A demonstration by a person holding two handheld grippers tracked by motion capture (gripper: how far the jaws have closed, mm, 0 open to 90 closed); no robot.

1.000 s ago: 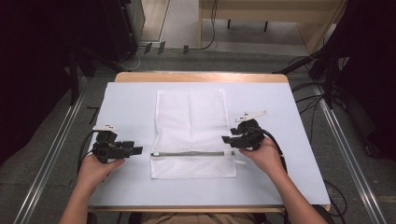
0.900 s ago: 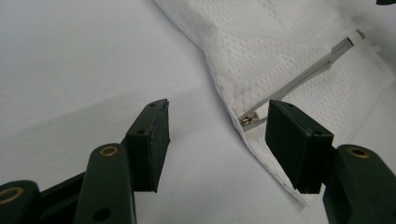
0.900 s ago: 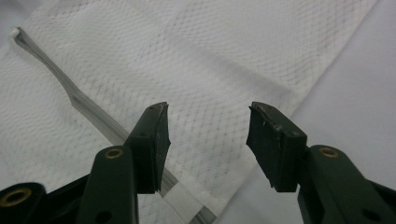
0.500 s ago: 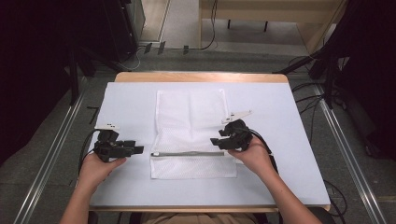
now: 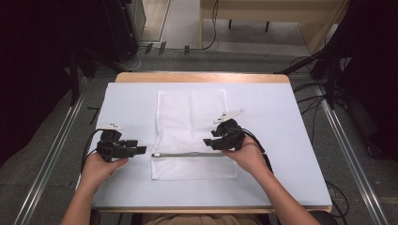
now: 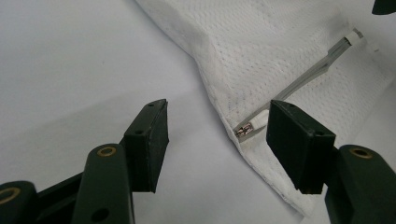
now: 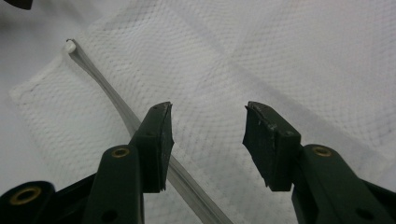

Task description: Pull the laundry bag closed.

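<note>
A white mesh bag [image 5: 190,122] lies flat on the white table cover, with a grey zipper [image 5: 187,154] running across its near part. My left gripper [image 5: 141,150] is open just left of the bag's edge. In the left gripper view, the metal zipper pull [image 6: 245,130] lies between the jaws, close to the right one. My right gripper [image 5: 209,142] hovers open over the bag's right half, just above the zipper line. The right gripper view has the zipper [image 7: 107,93] passing under the left jaw, with mesh [image 7: 261,60] between the jaws.
The white cover [image 5: 281,122] spans a wooden table [image 5: 202,77]. Bare cover lies on both sides of the bag. Metal rails [image 5: 47,164] run along the floor beside the table, and cables [image 5: 309,101] trail at the right.
My right gripper has moved left from the bag's right edge to over the bag near the zipper. The left gripper has stayed put.
</note>
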